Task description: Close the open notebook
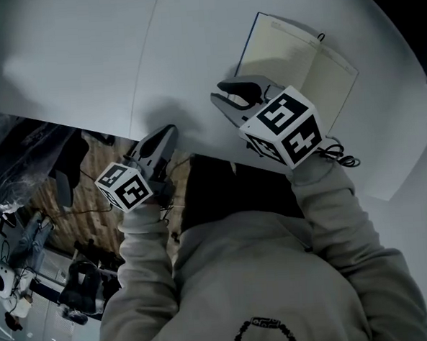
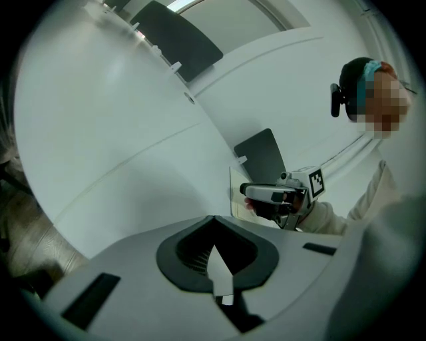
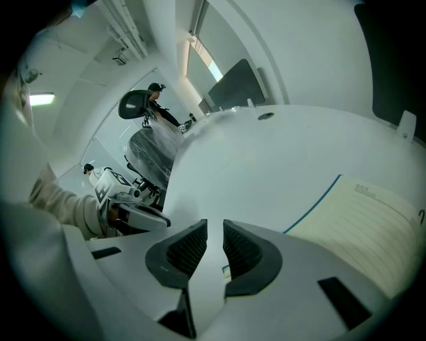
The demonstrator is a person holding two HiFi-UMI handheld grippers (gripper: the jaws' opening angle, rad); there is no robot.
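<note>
The open notebook [image 1: 293,53] lies flat at the table's far right, cream lined pages up, a blue cover edge along its left side. In the right gripper view its pages [image 3: 373,226] fill the lower right. My right gripper [image 1: 223,93] sits at the notebook's near-left corner, jaws open by a narrow gap [image 3: 214,226]. A bit of the page corner shows by the right pad; whether they touch I cannot tell. My left gripper [image 1: 169,133] hovers over the table's front edge, away from the notebook. Its jaw tips [image 2: 213,218] meet and nothing is held.
The white table [image 1: 84,59] curves away to the left. Dark divider panels [image 2: 263,156] stand at its far side. A thin cable [image 1: 342,155] loops by my right wrist. Beyond the front edge are wood floor and office gear [image 1: 30,242].
</note>
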